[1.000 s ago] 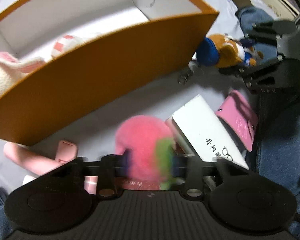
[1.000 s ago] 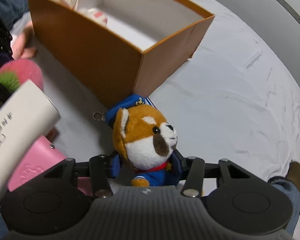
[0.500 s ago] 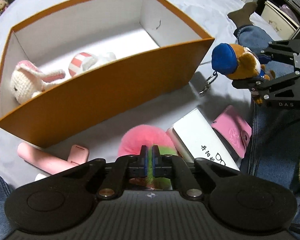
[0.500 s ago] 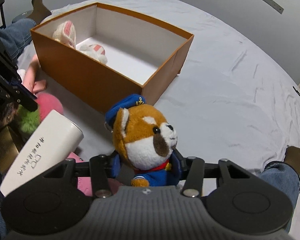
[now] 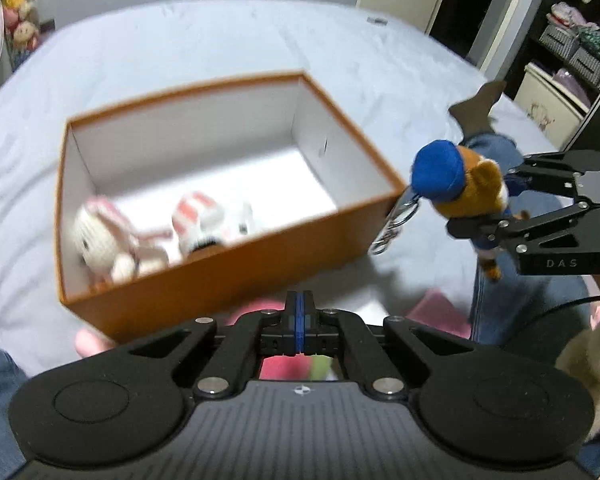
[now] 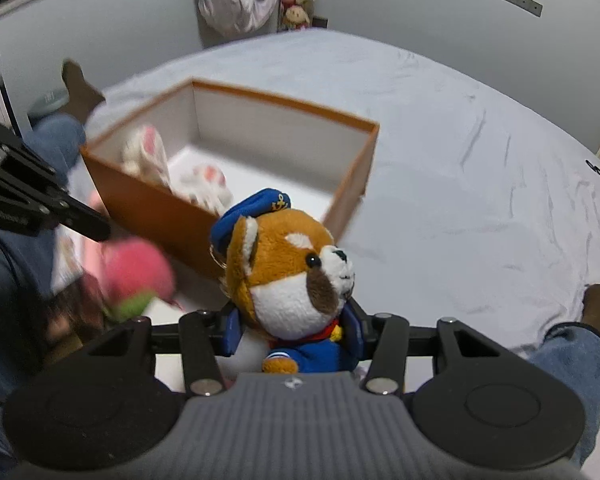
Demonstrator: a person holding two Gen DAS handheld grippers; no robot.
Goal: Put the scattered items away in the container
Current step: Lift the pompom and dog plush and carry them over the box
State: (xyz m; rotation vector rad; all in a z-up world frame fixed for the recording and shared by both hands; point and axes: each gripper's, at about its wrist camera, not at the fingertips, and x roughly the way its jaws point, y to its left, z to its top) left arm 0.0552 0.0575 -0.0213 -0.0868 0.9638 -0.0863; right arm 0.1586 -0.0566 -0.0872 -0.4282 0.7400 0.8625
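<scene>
An orange box [image 5: 220, 276] with a white inside sits on the bed; it also shows in the right wrist view [image 6: 152, 208]. It holds a white bunny plush [image 5: 100, 240] and a striped plush [image 5: 208, 220]. My right gripper [image 6: 292, 336] is shut on a red panda plush in a blue sailor hat [image 6: 288, 276], held in the air beside the box's right corner [image 5: 460, 192]. My left gripper [image 5: 299, 316] is shut, fingers pressed together, raised in front of the box. A pink and green pom-pom [image 6: 136, 276] hangs below it, its attachment hidden.
A pink pouch [image 5: 440, 312] lies on the pale sheet [image 6: 460, 184] near my jeans-clad legs [image 5: 496, 280]. A pink tube end [image 5: 88, 340] peeks out left of the box. Shelves and stuffed toys stand beyond the bed.
Both grippers have risen well above the bed. The left gripper closed on the pom-pom's edge and lifted; the right lifted the panda plush off the sheet toward the box.
</scene>
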